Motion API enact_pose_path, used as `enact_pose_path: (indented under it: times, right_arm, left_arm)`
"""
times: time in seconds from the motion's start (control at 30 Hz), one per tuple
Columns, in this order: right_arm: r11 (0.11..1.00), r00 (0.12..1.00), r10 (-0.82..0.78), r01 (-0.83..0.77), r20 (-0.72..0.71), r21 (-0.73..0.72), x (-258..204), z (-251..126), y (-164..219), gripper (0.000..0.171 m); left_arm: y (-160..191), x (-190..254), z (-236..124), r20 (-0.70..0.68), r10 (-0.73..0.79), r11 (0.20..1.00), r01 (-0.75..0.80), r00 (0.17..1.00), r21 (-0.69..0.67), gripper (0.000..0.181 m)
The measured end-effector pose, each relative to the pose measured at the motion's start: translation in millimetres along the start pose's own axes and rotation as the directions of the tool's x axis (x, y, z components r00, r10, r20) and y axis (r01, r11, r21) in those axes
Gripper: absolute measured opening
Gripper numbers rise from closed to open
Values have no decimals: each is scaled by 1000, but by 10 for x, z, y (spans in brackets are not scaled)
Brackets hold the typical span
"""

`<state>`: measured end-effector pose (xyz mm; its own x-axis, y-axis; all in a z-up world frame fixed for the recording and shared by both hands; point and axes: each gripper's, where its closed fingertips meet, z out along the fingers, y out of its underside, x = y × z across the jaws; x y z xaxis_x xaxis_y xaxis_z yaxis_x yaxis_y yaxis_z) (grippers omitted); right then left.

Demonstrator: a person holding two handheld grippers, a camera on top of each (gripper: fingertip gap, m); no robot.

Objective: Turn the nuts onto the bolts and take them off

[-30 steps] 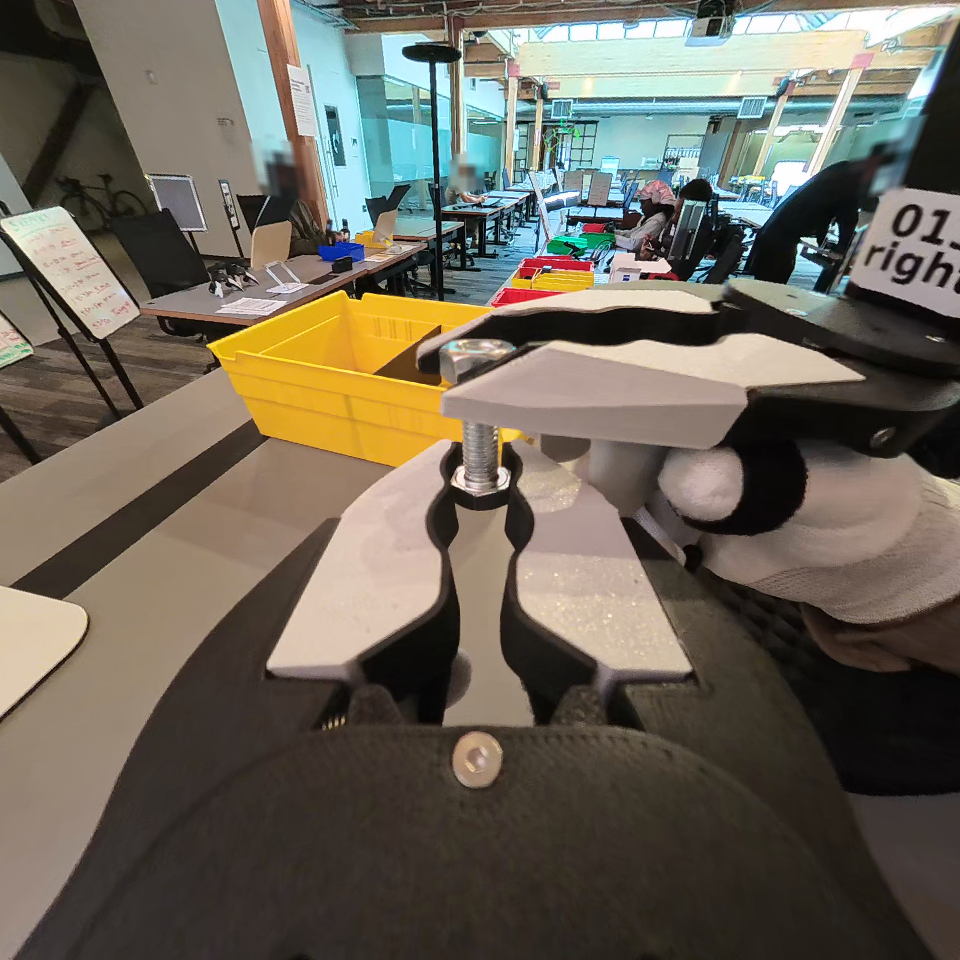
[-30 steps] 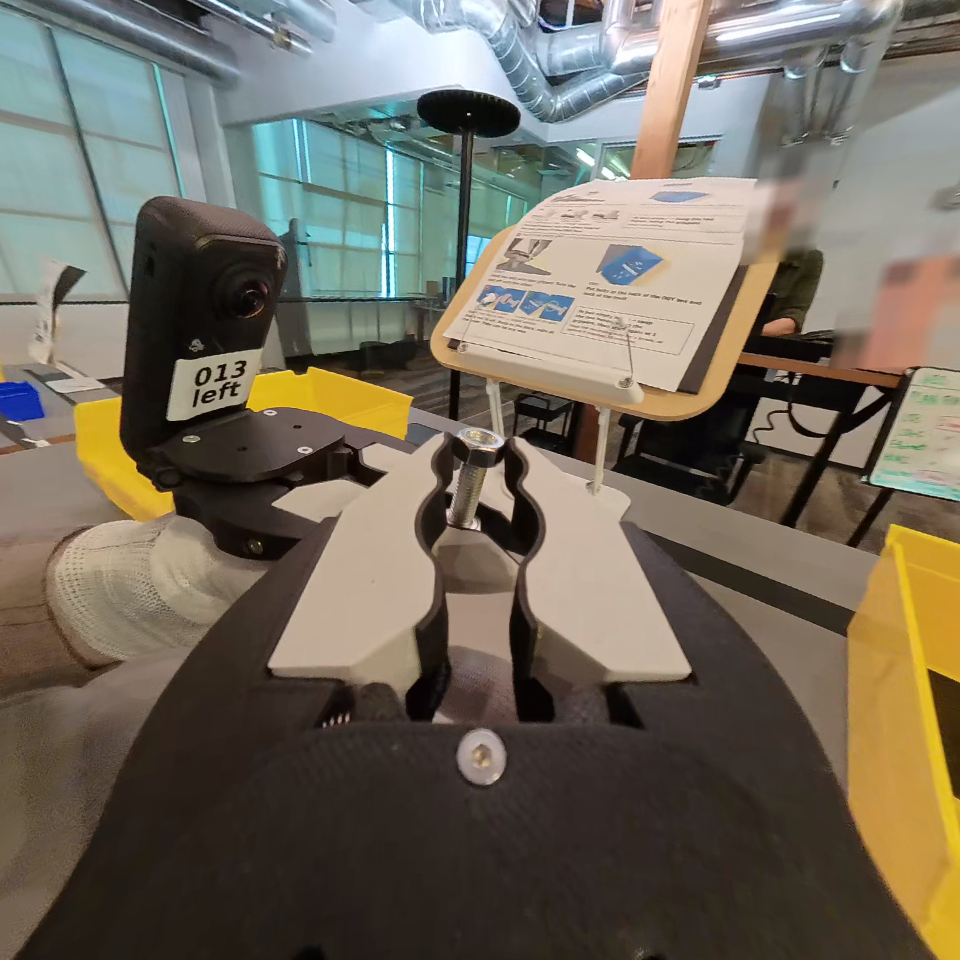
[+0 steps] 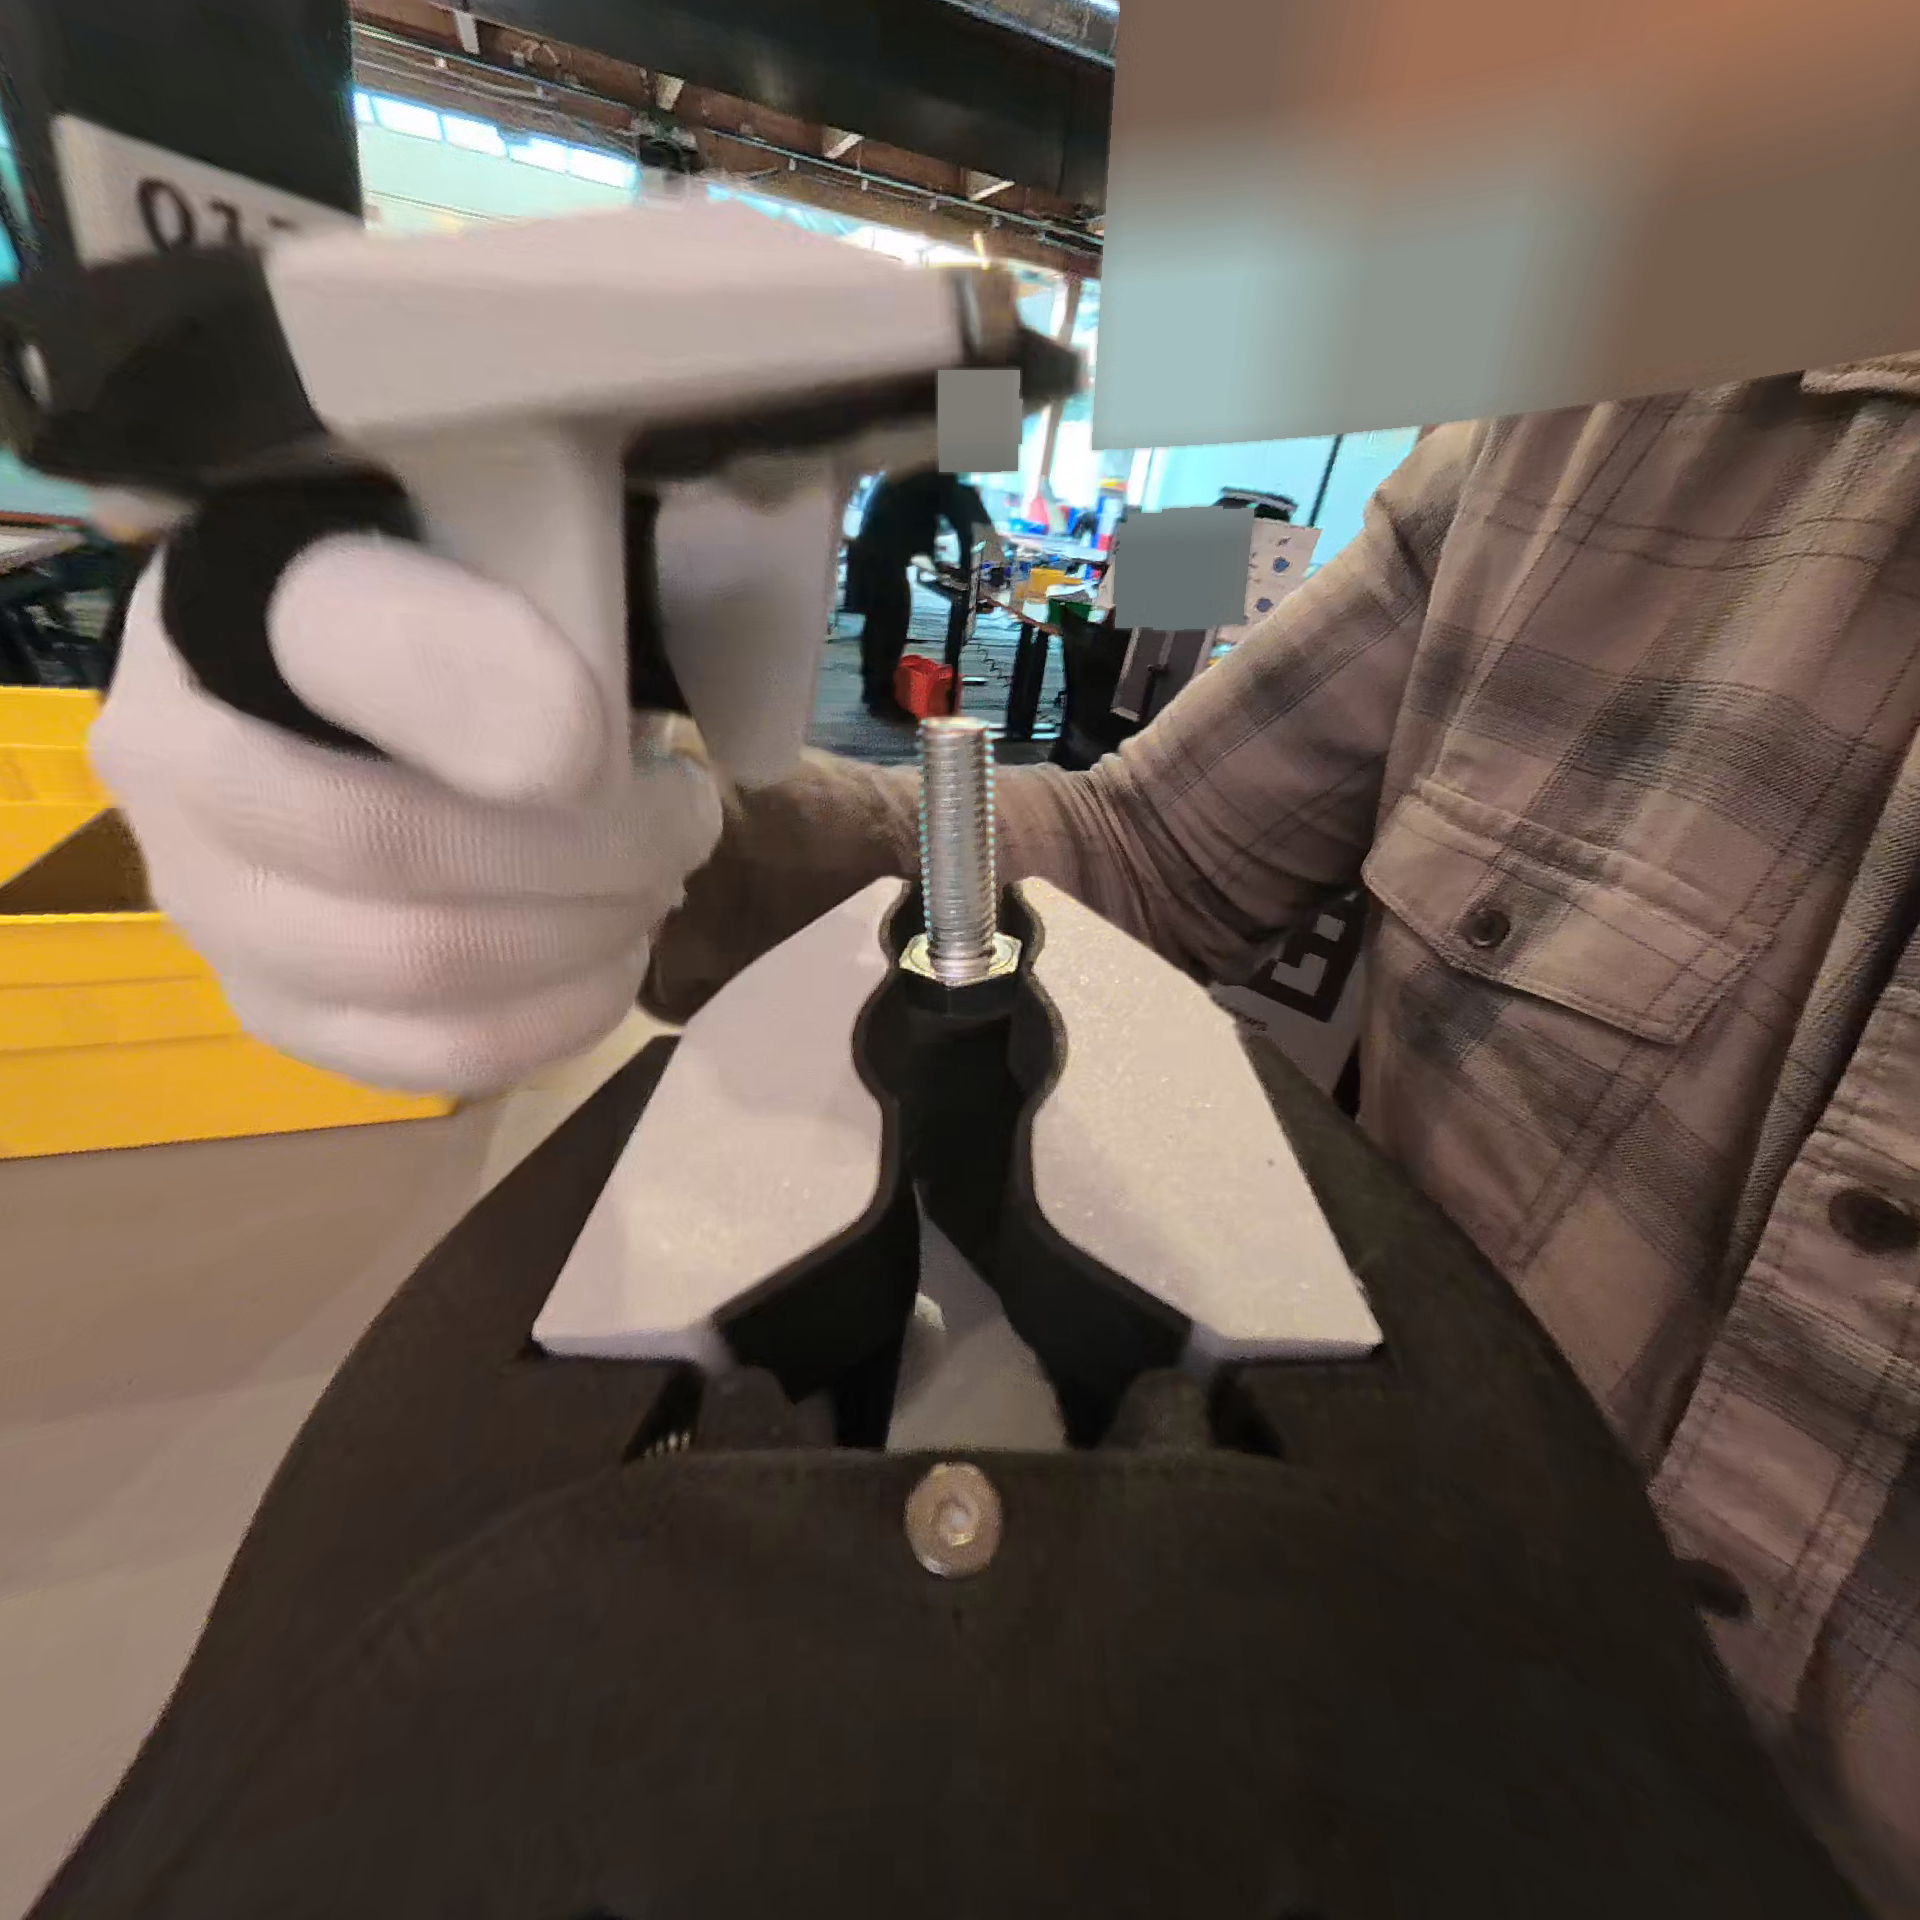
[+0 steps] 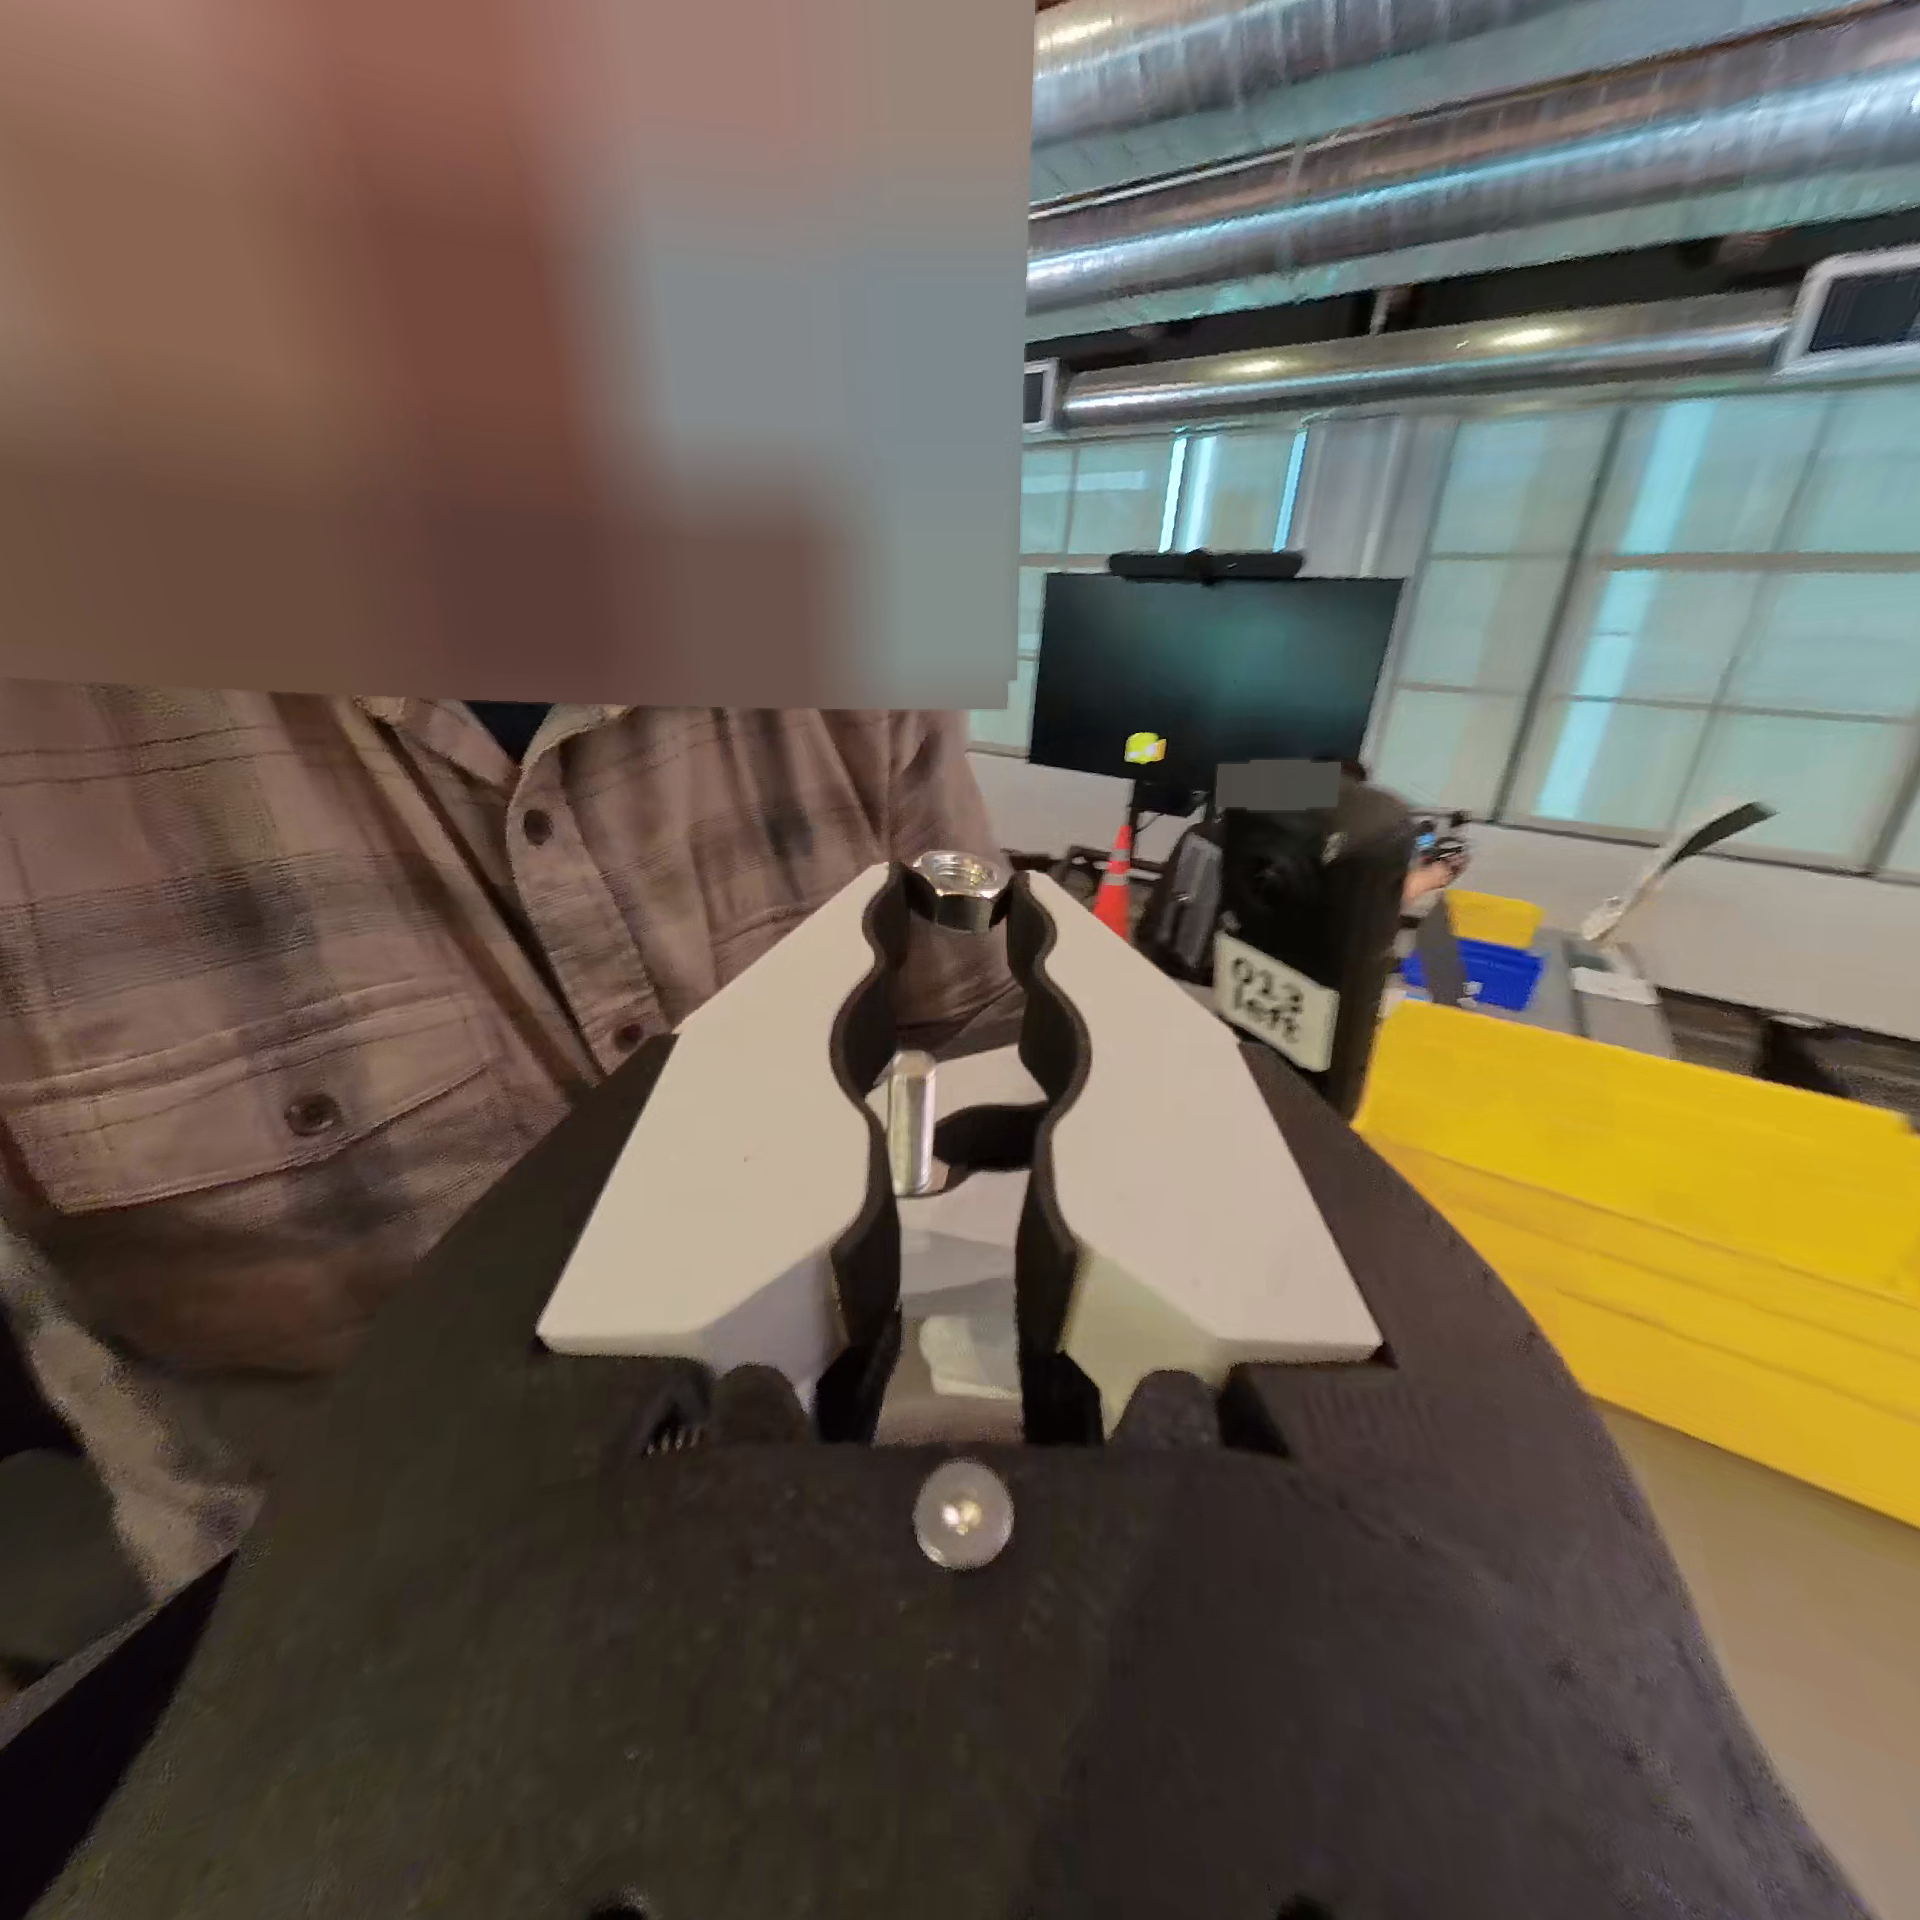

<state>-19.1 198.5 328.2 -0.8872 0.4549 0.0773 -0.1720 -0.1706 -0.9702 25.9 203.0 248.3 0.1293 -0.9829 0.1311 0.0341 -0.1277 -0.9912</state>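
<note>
The left gripper [image 3: 958, 961] is clamping the bolt [image 3: 957, 831] upright, threaded end pointing up. The right gripper [image 4: 953, 904] is pinching a nut [image 4: 954, 889] above the bolt, off to one side; bore and shank are needing alignment.

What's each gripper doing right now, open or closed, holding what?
Left gripper: closed on the bolt, threaded end up.
Right gripper: closed on the nut.
</note>
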Motion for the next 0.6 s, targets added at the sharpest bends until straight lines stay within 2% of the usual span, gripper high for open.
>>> enact_pose_path:
  times: [0.07, 0.13, 0.2, 0.27, 0.3, 0.37, 0.4, 0.5, 0.6]
  right_arm:
    - [998, 987, -64, 63, -149, -9, 154, -129, -142, 17]
    - [989, 919, -136, 106, -370, -100, 324, -400, -224, 17]
    - [951, 726, -242, 47, -644, -305, 530, -944, -149, 17]
    - [868, 527, -354, -122, -772, -481, 490, -1580, 41, 17]
    - [816, 432, -404, -228, -806, -531, 422, -1923, 141, 17]
    - [727, 309, -450, -419, -838, -544, 216, -2501, 330, 17]
    - [655, 259, -492, -519, -831, -549, 96, -2786, 444, 17]
    - [429, 230, -552, -746, -801, -510, -257, -3378, 779, 17]
    - [185, 281, -581, -868, -764, -460, -507, -3767, 1062, 17]
  left_arm:
    - [5, -40, -39, 21, 12, 1000, -12, 1000, -11, 15]
    - [-22, -75, -82, 36, 10, 1000, -10, 999, -1, 15]
    - [-27, -115, -123, 58, 18, 1000, -18, 998, -7, 15]
    - [-19, -163, -150, 83, 23, 1000, -22, 996, -16, 15]
    - [-13, -180, -157, 89, 22, 1000, -20, 996, -18, 15]
    - [10, -213, -164, 96, 10, 1000, -8, 995, -19, 15]
    - [30, -232, -162, 102, 5, 1000, -3, 995, -22, 15]
    - [97, -279, -146, 119, -3, 999, 8, 993, -39, 15]
    - [171, -282, -110, 126, 5, 997, 5, 992, -74, 15]
